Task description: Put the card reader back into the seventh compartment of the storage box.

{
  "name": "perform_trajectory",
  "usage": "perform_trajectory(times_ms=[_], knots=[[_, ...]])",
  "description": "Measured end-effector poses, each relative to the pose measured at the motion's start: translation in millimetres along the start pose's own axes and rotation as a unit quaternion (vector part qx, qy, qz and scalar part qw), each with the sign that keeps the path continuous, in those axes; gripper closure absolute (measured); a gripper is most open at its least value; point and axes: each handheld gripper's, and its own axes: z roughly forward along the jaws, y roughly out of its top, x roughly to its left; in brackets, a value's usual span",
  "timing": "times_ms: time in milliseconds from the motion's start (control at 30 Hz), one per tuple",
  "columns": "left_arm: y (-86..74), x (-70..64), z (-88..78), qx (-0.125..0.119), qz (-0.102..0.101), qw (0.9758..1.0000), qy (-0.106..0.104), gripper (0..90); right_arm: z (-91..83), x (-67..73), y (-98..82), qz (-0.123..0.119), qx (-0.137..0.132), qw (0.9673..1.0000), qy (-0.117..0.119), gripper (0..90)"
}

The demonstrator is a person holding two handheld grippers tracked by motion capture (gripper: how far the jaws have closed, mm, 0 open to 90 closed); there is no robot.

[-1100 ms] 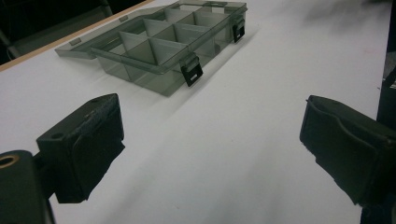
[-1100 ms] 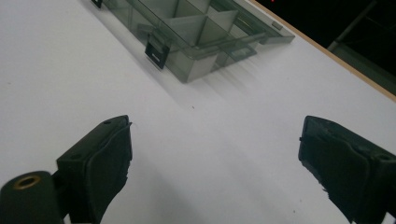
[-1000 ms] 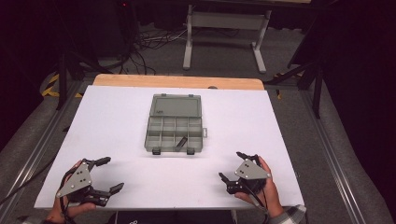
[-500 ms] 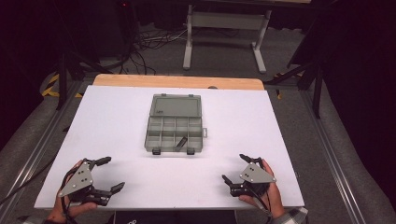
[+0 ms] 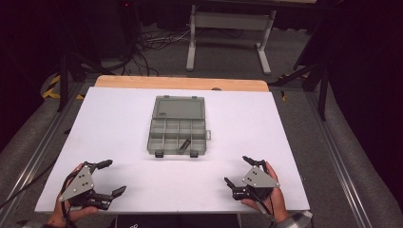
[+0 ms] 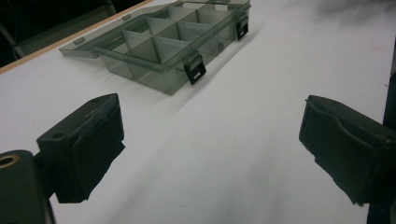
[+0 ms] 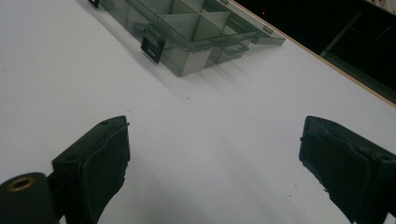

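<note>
Compartment box (image 5: pixel 178 127) of smoky translucent plastic lies open near the middle of the white table (image 5: pixel 119 123), a little toward the far edge. Its lid (image 5: pixel 179 107) is folded flat onto the table on the far side, and the divided tray faces up on the near side. Two black latches (image 5: pixel 158 154) hang off the tray's near wall, one toward each corner. A small dark item (image 5: pixel 184 144) rests aslant in one of the near-row compartments; what it is cannot be told at this size.

Left gripper (image 5: pixel 108 177) sits at the near left corner of the table, held in a hand (image 5: pixel 66 209) that comes in from the near edge. Its jaws are spread wide with nothing between them, and in the left gripper view they frame bare white tabletop with the box (image 6: pixel 163 42) lying well beyond them.

Right gripper (image 5: pixel 237 171) sits at the near right, held in the other hand (image 5: pixel 273 197), whose plaid sleeve (image 5: pixel 297 221) shows at the table's near edge. Its jaws are likewise parted wide and grip nothing; the right gripper view shows the box (image 7: pixel 187 32) well apart from them, past open tabletop.

Both grippers are well clear of the box and of each other. A wooden strip (image 5: pixel 180 83) runs along the far edge of the table.
</note>
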Motion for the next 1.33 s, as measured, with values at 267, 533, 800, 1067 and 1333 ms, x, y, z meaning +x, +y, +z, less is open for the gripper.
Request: perform_trajectory(times_ms=[267, 533, 800, 1067, 1333], knots=[[0.1, -0.2, -0.3, 0.000, 0.001, 1.0000, -0.002, 7.4, -0.3, 0.0, 0.2, -0.003, 0.001, 1.0000, -0.006, 10.2], [-0.1, -0.1, -0.1, 0.000, -0.001, 1.0000, -0.002, 7.5, 0.4, 0.8, 0.9, -0.007, 0.005, 0.9999, -0.009, 10.4], [-0.2, 0.7, 1.3, 0.000, -0.003, 1.0000, -0.003, 7.4, 1.3, 0.9, 0.4, -0.007, 0.005, 0.9999, -0.009, 10.4], [-0.5, 1.7, 1.4, 0.000, -0.005, 1.0000, -0.001, 7.4, 2.3, 1.2, 0.5, -0.010, 0.007, 0.9999, -0.009, 10.4], [0.3, 1.5, 1.7, -0.001, -0.004, 1.0000, -0.001, 7.4, 1.6, 0.2, -0.3, -0.005, 0.004, 0.9999, -0.011, 10.1]])
